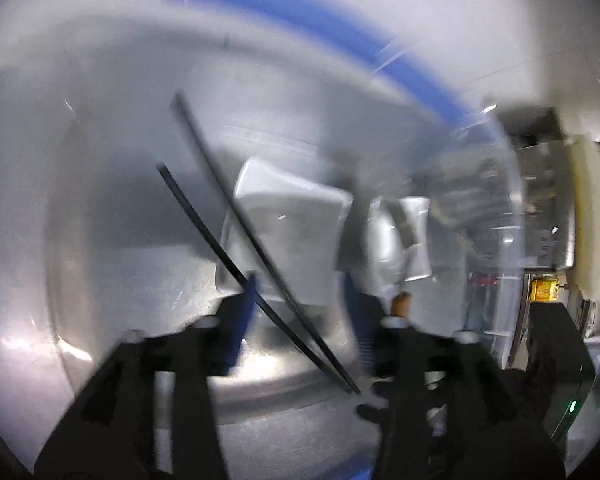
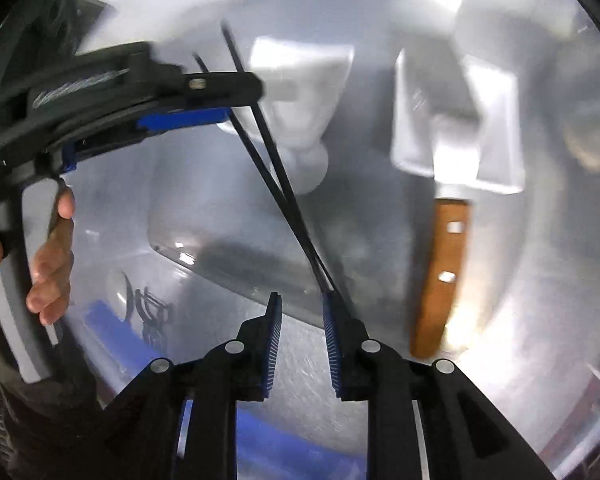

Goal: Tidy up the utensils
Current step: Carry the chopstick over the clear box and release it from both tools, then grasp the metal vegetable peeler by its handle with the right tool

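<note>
Two black chopsticks (image 1: 236, 224) slant across the left wrist view, from near the right finger up to the left. My left gripper (image 1: 304, 312) is open around them, its fingers wide apart. In the right wrist view the same chopsticks (image 2: 276, 184) run from the right gripper's right finger pad (image 2: 334, 344) up to the left gripper (image 2: 220, 104). My right gripper (image 2: 300, 340) is open with nothing between its pads. A cleaver with a brown wooden handle (image 2: 440, 276) lies at the right, blade away. The views are blurred.
A clear plastic container with blue trim (image 2: 204, 264) surrounds both grippers. White blurred shapes (image 1: 288, 220) lie beyond the chopsticks. A hand (image 2: 52, 256) holds the left gripper's grey handle at the left edge. Shelving (image 1: 540, 208) stands at the far right.
</note>
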`<state>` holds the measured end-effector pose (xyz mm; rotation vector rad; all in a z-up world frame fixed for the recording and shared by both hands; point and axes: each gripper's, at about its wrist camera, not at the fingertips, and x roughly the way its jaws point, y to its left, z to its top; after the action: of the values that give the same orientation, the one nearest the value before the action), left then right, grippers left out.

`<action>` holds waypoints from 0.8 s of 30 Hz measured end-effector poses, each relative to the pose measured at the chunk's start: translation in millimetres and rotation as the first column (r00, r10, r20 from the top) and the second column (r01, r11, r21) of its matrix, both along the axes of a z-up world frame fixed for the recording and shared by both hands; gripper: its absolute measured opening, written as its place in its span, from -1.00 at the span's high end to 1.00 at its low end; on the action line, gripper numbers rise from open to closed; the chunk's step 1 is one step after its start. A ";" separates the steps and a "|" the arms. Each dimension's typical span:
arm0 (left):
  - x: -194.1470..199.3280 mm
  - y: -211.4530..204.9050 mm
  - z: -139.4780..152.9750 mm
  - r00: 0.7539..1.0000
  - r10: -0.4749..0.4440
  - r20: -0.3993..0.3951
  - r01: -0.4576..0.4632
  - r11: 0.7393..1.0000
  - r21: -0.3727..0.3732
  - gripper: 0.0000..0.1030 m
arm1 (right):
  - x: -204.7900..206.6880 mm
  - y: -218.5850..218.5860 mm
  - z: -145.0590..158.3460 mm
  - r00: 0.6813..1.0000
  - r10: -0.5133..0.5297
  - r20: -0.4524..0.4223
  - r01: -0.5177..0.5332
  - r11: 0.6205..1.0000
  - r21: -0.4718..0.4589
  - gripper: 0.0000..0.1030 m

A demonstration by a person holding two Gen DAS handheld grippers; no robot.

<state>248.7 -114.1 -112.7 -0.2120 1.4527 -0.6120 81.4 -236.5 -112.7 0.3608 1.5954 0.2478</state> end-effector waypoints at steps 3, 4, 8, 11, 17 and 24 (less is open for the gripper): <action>-21.5 14.8 51.2 0.989 -0.016 0.146 0.018 1.000 -0.009 -0.18 | -22.3 1.0 41.8 0.991 0.009 0.131 -0.007 1.000 -0.020 0.55; -34.2 24.4 72.4 0.980 -0.015 0.198 0.021 0.999 -0.028 -0.18 | -30.7 5.4 54.7 0.985 0.020 0.172 -0.018 1.000 -0.012 0.52; -87.8 71.1 132.8 0.937 -0.013 0.350 0.053 0.993 -0.106 -0.21 | -83.6 52.6 99.1 0.936 0.130 0.328 -0.165 0.983 0.081 0.36; -132.8 117.9 152.7 0.902 0.017 0.432 0.032 0.994 -0.107 -0.25 | -112.2 112.4 80.6 0.917 0.230 0.325 -0.284 0.950 0.130 0.36; -174.7 210.7 116.3 0.903 0.161 0.399 -0.173 0.985 -0.008 -0.25 | -121.9 205.3 -17.4 0.937 0.333 0.103 -0.341 0.937 0.075 0.36; -206.5 308.1 66.3 0.901 0.331 0.281 -0.356 0.934 0.040 -0.25 | -117.0 245.9 -48.6 0.971 0.238 0.014 -0.238 0.968 0.074 0.36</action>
<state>42.2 193.9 -46.4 -0.2948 1.1386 -0.2712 -35.6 9.5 -161.2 0.2253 1.6275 0.4942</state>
